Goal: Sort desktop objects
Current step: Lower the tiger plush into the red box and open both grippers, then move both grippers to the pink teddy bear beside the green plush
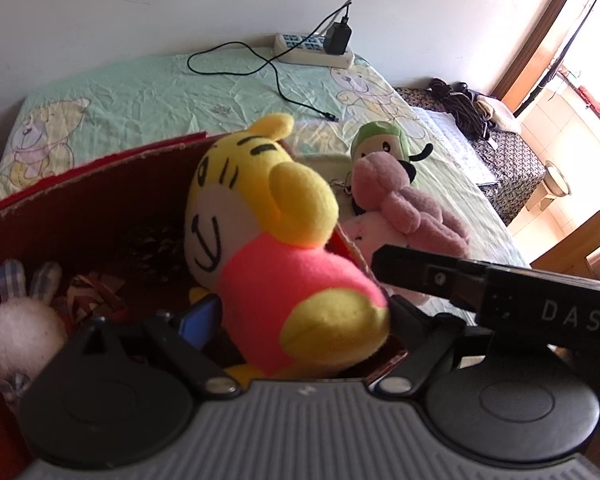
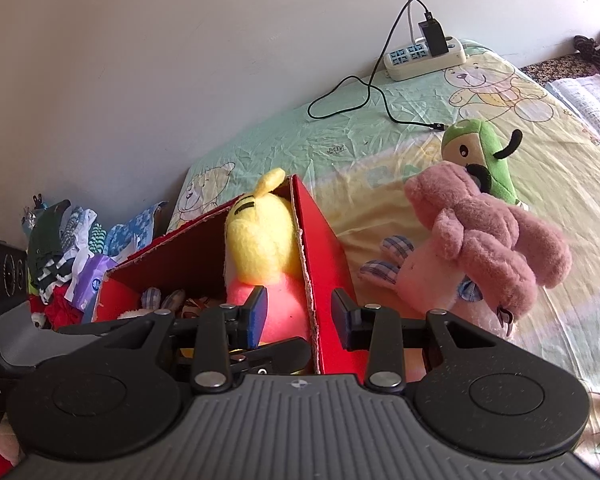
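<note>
A yellow and pink tiger plush point(image 1: 268, 248) hangs over the right end of a red cardboard box point(image 1: 80, 184). My left gripper point(image 1: 300, 320) is shut on the plush's pink body. The plush also shows in the right wrist view point(image 2: 268, 256), inside the box point(image 2: 324, 248). My right gripper point(image 2: 300, 316) is open and empty, its jaws standing either side of the box's right wall. A mauve plush point(image 2: 496, 236), a pale pink plush point(image 2: 424, 276) and a green plush point(image 2: 484, 152) lie on the bed to the right.
A white bunny plush point(image 1: 16, 332) lies inside the box. A power strip point(image 2: 424, 56) with a black charger cable point(image 2: 364, 92) sits by the wall. Folded clothes point(image 2: 72, 248) pile up left of the box. The bed has a green bear-print sheet point(image 1: 140, 96).
</note>
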A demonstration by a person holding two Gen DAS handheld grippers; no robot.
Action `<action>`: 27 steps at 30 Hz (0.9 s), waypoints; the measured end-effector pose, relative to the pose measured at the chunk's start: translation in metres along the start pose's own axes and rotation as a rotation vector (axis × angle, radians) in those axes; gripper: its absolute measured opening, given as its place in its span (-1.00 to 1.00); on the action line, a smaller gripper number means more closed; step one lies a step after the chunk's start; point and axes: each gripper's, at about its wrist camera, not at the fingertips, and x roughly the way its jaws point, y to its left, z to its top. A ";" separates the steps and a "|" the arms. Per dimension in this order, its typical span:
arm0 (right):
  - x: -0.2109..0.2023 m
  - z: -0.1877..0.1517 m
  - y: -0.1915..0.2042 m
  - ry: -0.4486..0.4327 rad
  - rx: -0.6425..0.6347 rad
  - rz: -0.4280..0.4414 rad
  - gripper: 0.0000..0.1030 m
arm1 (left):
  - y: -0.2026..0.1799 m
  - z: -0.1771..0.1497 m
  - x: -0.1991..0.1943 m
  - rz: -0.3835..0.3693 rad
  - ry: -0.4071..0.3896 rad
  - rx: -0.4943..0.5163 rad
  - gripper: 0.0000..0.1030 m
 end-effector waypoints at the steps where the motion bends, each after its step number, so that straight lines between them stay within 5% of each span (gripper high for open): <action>1: -0.002 -0.001 -0.003 -0.007 0.016 0.004 -0.23 | -0.002 0.001 -0.002 0.013 -0.004 0.006 0.71; 17: -0.024 0.023 -0.055 -0.002 0.048 0.129 -0.18 | -0.069 0.023 -0.010 0.199 -0.064 0.019 0.71; 27: -0.039 0.053 -0.115 0.017 0.041 0.196 -0.18 | -0.123 0.037 0.011 0.219 -0.090 -0.036 0.70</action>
